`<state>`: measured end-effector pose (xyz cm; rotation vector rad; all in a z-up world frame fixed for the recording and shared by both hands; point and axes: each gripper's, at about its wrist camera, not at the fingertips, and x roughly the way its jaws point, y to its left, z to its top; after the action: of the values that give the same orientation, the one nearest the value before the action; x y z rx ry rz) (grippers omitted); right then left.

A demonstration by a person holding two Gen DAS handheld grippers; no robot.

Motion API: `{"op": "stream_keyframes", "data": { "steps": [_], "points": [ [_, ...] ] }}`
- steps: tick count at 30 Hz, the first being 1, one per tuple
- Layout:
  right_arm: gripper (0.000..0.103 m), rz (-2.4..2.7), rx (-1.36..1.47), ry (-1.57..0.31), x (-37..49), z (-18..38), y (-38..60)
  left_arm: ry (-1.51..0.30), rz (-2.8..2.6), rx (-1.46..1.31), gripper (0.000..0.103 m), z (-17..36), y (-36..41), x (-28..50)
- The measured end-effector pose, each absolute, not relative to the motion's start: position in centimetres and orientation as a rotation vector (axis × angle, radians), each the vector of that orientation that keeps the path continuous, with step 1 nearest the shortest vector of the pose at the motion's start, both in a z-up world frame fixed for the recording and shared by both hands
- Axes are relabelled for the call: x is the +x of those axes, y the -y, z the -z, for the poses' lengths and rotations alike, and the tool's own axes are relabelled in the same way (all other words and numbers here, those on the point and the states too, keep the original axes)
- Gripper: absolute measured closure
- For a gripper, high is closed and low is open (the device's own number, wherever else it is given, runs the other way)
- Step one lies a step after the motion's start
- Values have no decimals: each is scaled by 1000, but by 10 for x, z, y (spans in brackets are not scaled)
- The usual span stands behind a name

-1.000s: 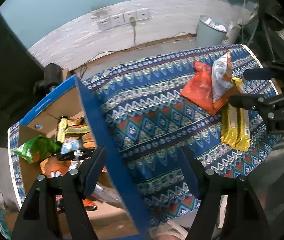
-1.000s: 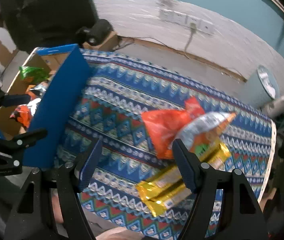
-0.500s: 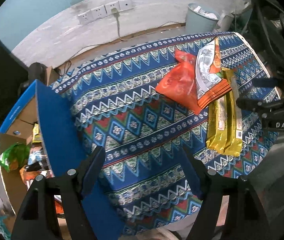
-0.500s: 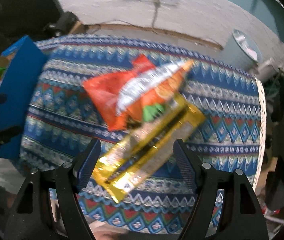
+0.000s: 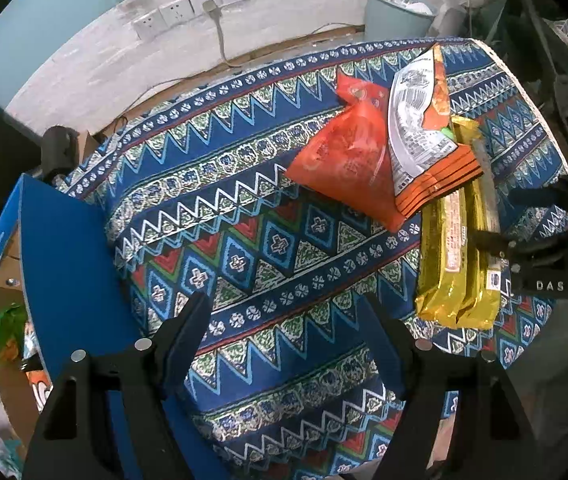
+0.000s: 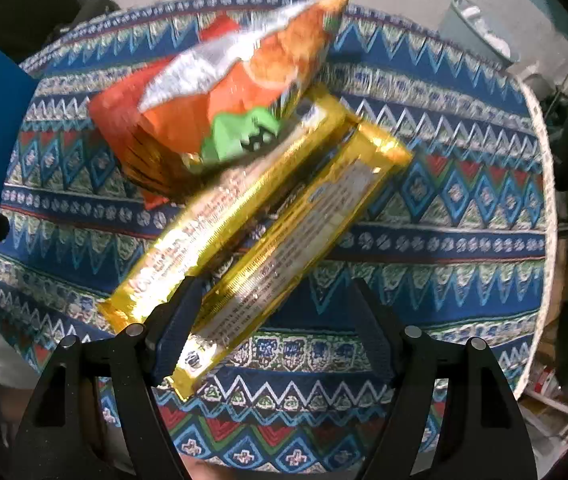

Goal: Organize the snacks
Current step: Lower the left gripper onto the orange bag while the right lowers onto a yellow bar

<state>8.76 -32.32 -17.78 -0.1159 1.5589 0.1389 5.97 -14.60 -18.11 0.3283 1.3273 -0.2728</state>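
Note:
Several snacks lie on the patterned tablecloth [image 5: 244,248]: a red-orange bag [image 5: 344,160], a silver-and-orange chip bag [image 5: 420,120] leaning over it, and two golden packs [image 5: 456,256] side by side. My left gripper [image 5: 284,320] hangs open over bare cloth, well left of the snacks. My right gripper [image 6: 276,304] is open and points down over the near end of the golden packs [image 6: 244,220]. Its left finger overlaps one pack, and nothing is gripped. The chip bag [image 6: 244,92] lies beyond. In the left wrist view the right gripper [image 5: 512,218] shows beside the packs.
A cardboard box with a blue flap [image 5: 64,260] stands at the table's left edge, with snacks [image 5: 2,332] inside. A grey bin [image 5: 396,12] and wall sockets [image 5: 192,8] are behind the table. The table's rounded edge [image 6: 540,184] runs along the right.
Both grippers have sunk toward the table. The left one swung from the box to the middle of the cloth. The right one moved over the golden packs and rolled. Both stayed open.

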Motion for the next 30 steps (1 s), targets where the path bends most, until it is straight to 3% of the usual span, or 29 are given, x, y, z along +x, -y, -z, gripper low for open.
{"op": "stream_keyframes", "data": {
  "steps": [19, 30],
  "points": [
    [27, 69, -93, -1559, 89, 176, 427, -1288, 229, 408, 26, 216, 178, 126],
    [27, 44, -1, -1565, 113, 184, 438, -1311, 315, 331, 23, 226, 202, 156]
  ]
}}
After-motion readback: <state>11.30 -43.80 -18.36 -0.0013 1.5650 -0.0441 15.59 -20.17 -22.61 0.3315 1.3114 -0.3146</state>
